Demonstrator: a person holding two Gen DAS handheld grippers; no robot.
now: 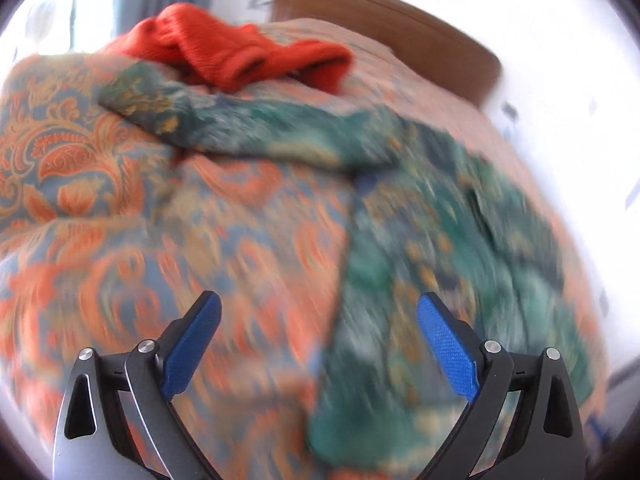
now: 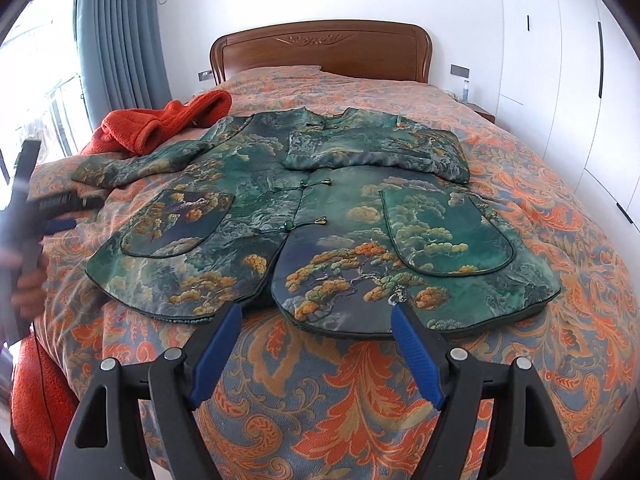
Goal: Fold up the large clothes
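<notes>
Glossy satin jacket [image 2: 320, 216], fuzzy orange knit [image 2: 160, 124], polished wooden headboard [image 2: 320, 50].

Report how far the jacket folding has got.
Done: the jacket lies flat on the bed, one sleeve folded across its chest. In hand: nothing; the right gripper and left gripper are both open and empty. Left: the other sleeve is still spread out, and the body is unfolded.

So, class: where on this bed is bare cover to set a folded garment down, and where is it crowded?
Free: the bedspread between the green jacket's hem and the right tongs; also the stretch between its collar and the headboard. Crowded: the left side, with the orange garment touching the outstretched sleeve.
</notes>
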